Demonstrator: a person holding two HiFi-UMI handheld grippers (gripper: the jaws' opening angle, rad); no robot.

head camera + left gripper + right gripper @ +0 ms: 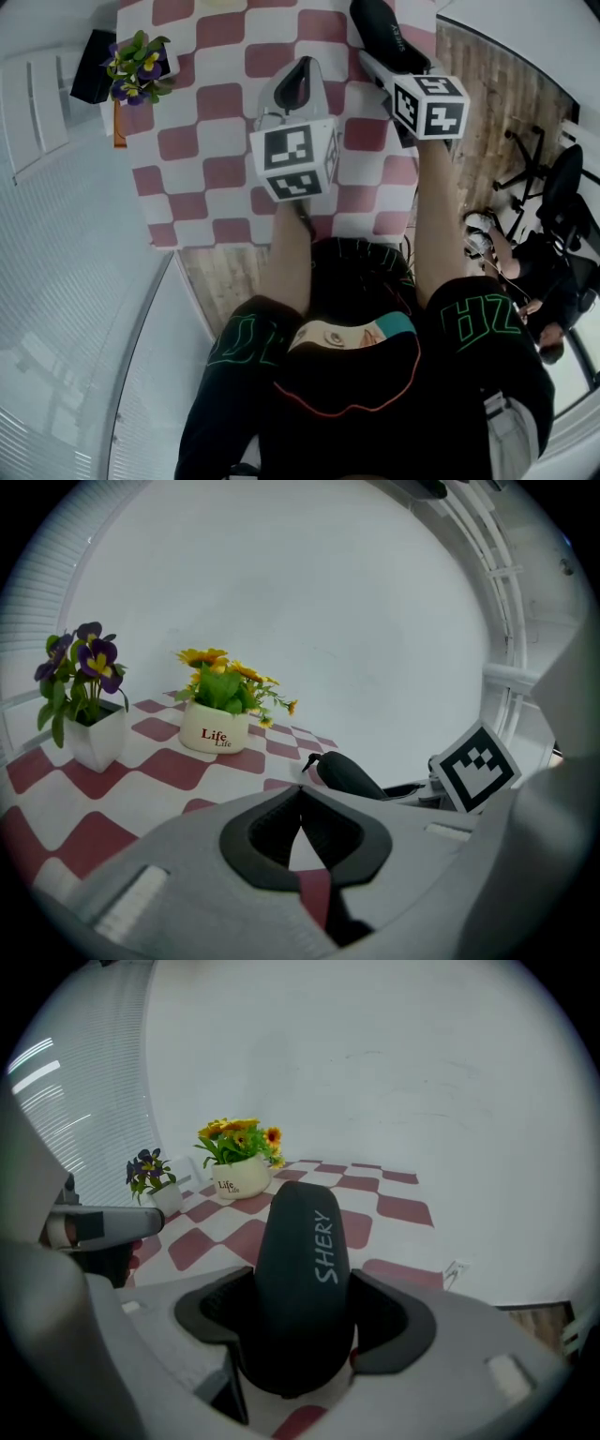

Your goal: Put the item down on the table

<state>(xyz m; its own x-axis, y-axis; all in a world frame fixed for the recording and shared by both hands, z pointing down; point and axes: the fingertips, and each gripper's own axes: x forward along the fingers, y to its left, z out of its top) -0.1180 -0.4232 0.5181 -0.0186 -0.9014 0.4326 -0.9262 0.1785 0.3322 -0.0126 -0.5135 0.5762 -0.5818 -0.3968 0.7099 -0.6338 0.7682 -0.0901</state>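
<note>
One black case (300, 1241) sits clamped in my right gripper (302, 1321) above the table's (216, 141) right edge, ready for lowering. My left gripper (300, 803) hangs aside, pinched together, empty.

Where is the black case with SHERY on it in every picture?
Head view: black case at the top edge, right of middle.
Left gripper view: just below and right of centre.
Right gripper view: dead centre, big.
Shared landmark: purple-flower pot.
</note>
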